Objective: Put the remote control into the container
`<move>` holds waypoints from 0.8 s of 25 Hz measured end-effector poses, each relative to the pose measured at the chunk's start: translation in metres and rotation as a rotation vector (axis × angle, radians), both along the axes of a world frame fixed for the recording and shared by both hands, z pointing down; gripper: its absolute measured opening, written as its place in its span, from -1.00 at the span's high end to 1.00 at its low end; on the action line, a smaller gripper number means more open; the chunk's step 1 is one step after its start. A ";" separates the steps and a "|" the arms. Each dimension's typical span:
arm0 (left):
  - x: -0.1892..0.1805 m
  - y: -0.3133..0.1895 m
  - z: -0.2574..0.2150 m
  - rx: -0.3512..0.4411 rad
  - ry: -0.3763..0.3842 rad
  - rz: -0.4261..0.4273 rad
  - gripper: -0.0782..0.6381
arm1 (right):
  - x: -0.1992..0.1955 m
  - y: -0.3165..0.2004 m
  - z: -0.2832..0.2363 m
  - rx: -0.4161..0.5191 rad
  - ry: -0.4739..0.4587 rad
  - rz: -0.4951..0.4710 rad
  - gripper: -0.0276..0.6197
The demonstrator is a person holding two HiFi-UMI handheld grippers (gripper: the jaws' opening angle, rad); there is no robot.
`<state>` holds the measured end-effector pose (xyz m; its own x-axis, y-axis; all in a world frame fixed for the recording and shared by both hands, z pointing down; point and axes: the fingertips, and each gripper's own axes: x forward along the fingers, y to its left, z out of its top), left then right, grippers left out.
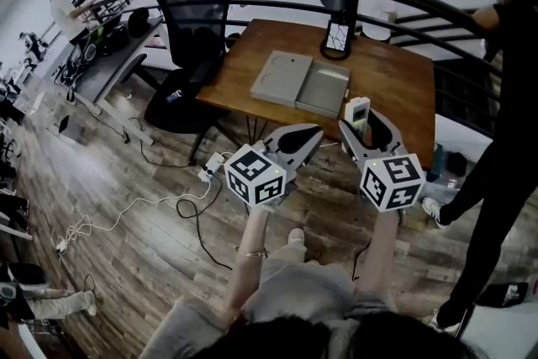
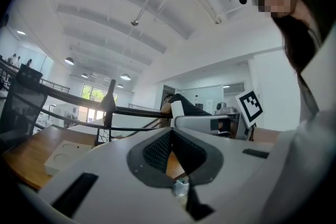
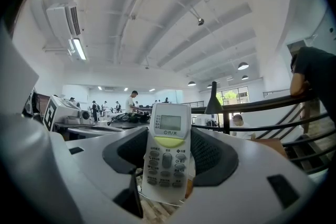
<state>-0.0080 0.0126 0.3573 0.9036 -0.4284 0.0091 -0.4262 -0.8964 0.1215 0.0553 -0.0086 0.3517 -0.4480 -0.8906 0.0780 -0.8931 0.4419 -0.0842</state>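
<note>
In the head view, your left gripper [image 1: 313,133] is held out in front of you with its jaws together and nothing between them. Your right gripper [image 1: 361,124] is beside it, clamped on the remote [image 1: 356,109], whose pale top end sticks out past the jaw tips. Both grippers are over the near edge of the table [image 1: 395,71]. The container [image 1: 301,81] lies open on the table beyond them, a flat grey box with its lid folded out to the left. The remote is just to the right of the container and not in it. A lamp [image 1: 339,13] stands at the far edge of the table, and a chair [image 1: 193,21] is off to the left. A person in black [image 1: 496,147] stands at the right.

In the left gripper view, the left gripper's [image 2: 170,132] pads meet at their tips and hold nothing. The container [image 2: 68,155] shows low on the left, on the table [image 2: 26,157].

In the right gripper view, the right gripper's [image 3: 168,139] jaws press both sides of the remote [image 3: 168,152]. It stands upright with its screen on top and its buttons below, facing the camera.
</note>
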 end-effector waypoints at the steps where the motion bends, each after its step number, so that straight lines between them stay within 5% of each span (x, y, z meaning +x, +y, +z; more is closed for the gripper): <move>1: 0.000 -0.005 0.001 -0.001 -0.001 0.002 0.77 | 0.000 -0.005 0.001 -0.002 0.000 0.001 0.13; 20: -0.014 -0.063 -0.001 -0.006 0.029 0.066 0.77 | -0.011 -0.056 0.001 -0.019 0.038 0.060 0.13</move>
